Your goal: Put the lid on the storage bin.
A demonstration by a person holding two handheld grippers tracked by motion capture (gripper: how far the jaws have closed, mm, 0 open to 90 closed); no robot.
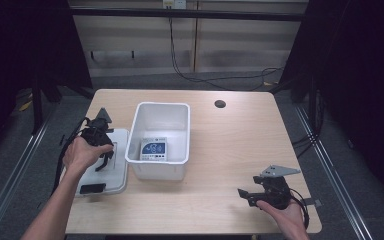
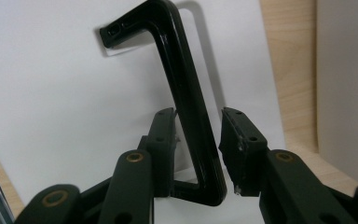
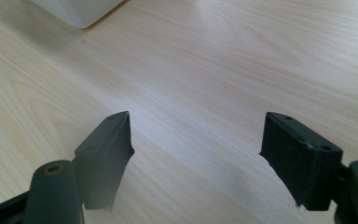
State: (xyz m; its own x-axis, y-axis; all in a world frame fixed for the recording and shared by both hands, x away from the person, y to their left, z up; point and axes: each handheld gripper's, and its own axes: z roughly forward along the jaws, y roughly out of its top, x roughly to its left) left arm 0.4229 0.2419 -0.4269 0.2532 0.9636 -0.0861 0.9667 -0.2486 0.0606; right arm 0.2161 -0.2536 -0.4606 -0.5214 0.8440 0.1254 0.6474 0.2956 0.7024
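Table: light wood, with a small dark round hole near its far edge.
White bin: an open rectangular tub near the middle of the table, slightly left of centre; a small blue-and-white box lies flat on its floor.
White lid: lies flat on the table just left of the bin, with a black handle on top and a dark rectangular patch near its front edge.
Left gripper: held in the person's left hand over the lid, pointing down at it; its jaws stand on either side of the black handle with a gap still visible on the right side, so they bracket the handle without clamping it.
Right gripper: held in the right hand low over the front right part of the table, well apart from the bin; jaws spread wide, with bare wood between them.
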